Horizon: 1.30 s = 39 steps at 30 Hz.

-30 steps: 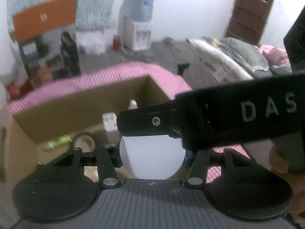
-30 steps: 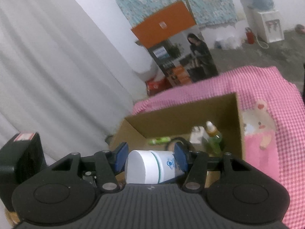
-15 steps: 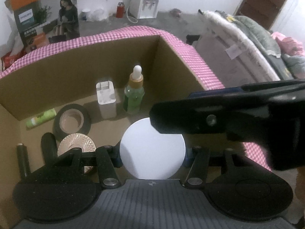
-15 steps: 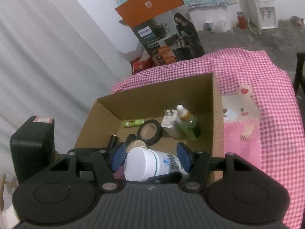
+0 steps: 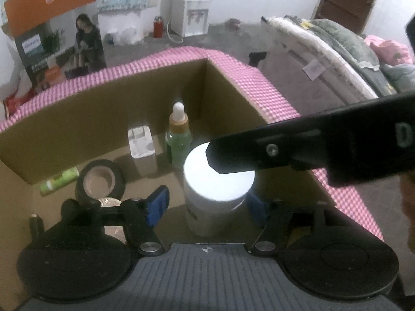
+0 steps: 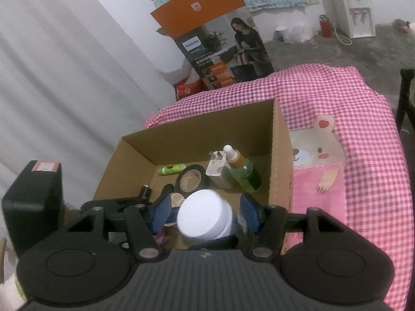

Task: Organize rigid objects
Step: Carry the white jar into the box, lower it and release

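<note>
A white-lidded jar [image 5: 218, 181] stands low inside the cardboard box [image 5: 77, 119], near its right wall. My left gripper [image 5: 207, 206] straddles the jar and its jaws are opening. A clear gap shows between its left blue pad [image 5: 158, 204] and the jar. In the right wrist view the same jar [image 6: 202, 215] sits between the blue pads of my right gripper [image 6: 205, 213], lid tilted toward the camera, with a small gap on each side. One black finger [image 5: 285, 150] of the right gripper crosses over the lid in the left wrist view.
Inside the box [image 6: 207, 140] are a green dropper bottle [image 5: 179, 142], a white charger [image 5: 141, 142], a black tape roll [image 5: 99, 181], a green tube [image 5: 59, 181] and a gold disc [image 6: 176, 197]. The box rests on pink checked cloth [image 6: 337, 103].
The left jaws have widened off the jar, which now sits lower and farther from the left camera. Both grippers have sunk toward the box. The lid faces the right camera more.
</note>
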Available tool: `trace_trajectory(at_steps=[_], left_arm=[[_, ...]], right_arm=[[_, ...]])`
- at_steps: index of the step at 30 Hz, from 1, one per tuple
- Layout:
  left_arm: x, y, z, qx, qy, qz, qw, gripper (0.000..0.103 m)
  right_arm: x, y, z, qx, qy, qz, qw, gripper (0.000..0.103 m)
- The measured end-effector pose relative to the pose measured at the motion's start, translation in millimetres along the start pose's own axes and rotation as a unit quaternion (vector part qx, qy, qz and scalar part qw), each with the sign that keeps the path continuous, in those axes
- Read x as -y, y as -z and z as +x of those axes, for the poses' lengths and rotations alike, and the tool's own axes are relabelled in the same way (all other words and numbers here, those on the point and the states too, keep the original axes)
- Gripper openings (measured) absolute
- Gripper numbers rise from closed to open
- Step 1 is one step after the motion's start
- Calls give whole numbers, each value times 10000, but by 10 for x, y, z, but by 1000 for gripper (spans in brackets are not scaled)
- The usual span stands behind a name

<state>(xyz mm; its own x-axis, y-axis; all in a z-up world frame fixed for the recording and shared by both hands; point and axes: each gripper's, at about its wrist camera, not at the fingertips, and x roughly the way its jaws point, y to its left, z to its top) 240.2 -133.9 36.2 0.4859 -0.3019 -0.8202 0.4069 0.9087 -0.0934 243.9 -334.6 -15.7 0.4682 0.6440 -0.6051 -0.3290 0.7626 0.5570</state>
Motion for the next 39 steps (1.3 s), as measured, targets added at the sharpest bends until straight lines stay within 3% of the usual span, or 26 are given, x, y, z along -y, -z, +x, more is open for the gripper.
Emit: trace_trajectory(at_steps=[3,5,10,13,24,30,35,39], left_arm=[[30,9,-11,132,-112,180,9997,64],[38,7,7,147,-111,198,9996,53],[35,9,28,293,-146,147,9994,53],[43,-28,29,330,-48,71,9994,53],[67,-39,75,276,13,37,9996,53],[-139,42,-316,640,33,-120,9979,62],[-486,198,-705,931,-283,-300,9948,61],[-680,274,-668,610,-337,-361,9969,60]], right_arm=[[-10,-3,11,-24,21,-108,9999,61],[-33,-1,31,-43,77,-207,9997,58],[-92,11,94,-132,209,-505,9984,44],[-92,2,116,-184,202,-553,9981,41],[-42,7,149,-291,408,-591,9970,41],[-140,-70,-27,-38,508,-668,9965,47],[-470,-211,-248,305,279,-980,9943,47],[-837,-287,19,-129,94,-1335,9909,47]])
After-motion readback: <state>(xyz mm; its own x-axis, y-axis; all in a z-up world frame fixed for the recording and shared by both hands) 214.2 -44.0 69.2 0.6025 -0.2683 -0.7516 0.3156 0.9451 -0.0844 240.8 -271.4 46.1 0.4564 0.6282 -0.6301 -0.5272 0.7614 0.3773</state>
